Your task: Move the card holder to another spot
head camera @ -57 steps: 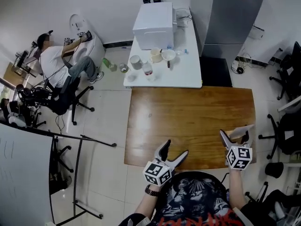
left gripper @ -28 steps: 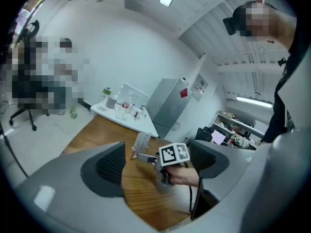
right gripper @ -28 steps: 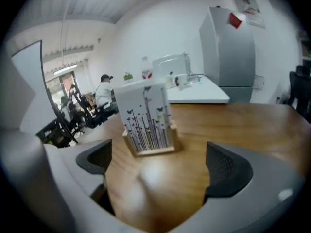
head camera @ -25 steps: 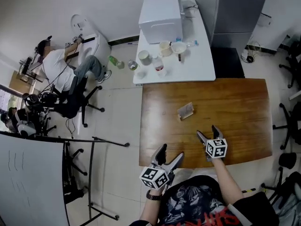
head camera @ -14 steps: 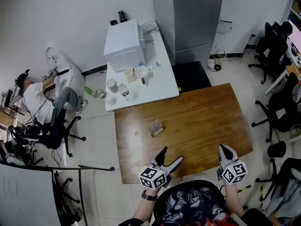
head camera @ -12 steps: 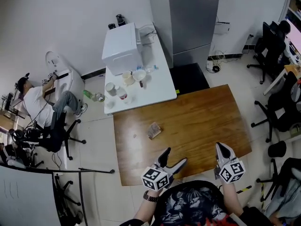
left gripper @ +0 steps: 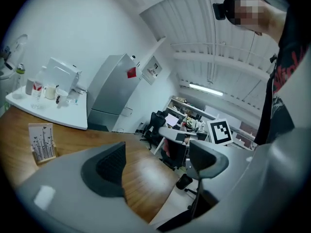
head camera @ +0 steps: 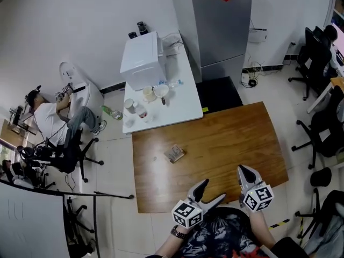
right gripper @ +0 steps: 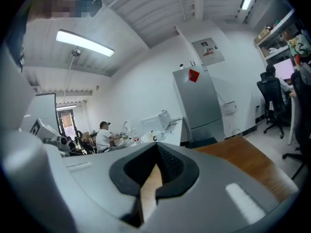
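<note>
Wooden table, head view: card holder left of centre.
Left gripper view: my left gripper gapes, empty; card holder upright, likely light, stiff, tippy; I'd pinch its flat faces.
Right gripper view: my right gripper closed, empty.

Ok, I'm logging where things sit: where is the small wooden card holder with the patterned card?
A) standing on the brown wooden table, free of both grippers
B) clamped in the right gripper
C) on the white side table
A: the card holder stands on the wooden table, apart from the open left gripper and the shut, empty right gripper.
</note>
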